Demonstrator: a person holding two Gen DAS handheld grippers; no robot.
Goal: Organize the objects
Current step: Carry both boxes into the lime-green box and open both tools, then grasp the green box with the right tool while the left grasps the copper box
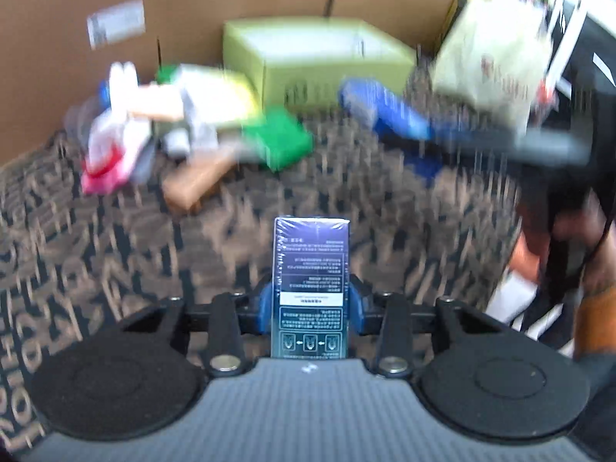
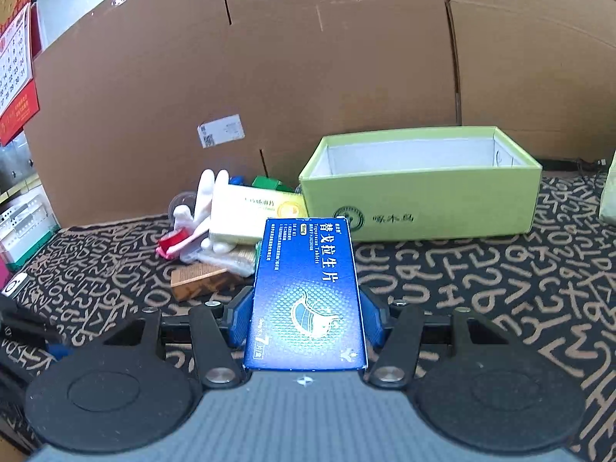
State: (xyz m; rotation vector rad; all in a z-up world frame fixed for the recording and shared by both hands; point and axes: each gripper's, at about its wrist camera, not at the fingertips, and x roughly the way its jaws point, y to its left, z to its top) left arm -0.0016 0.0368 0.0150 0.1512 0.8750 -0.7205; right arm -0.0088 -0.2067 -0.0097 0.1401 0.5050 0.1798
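Both grippers carrying boxes toward the bin
Left gripper (image 1: 310, 300) jaws clench a dark printed carton (image 1: 311, 269); right gripper (image 2: 306, 321) jaws grasp a blue tablet box (image 2: 306, 296); next, likely lowering each into the open green cardboard box (image 2: 419, 208).

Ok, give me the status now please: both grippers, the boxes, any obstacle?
Left hand-held gripper shut on dark box. Right hand-held gripper shut on blue tablet box. Green box open, path unobstructed.

cardboard wall (image 2: 308, 77) behind letter-patterned cloth (image 2: 481, 269)

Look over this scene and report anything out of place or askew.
A jumbled pile of small boxes and white items lies loose on the patterned cloth, left of the green box, whose visible interior looks empty. Each gripper holds a box.
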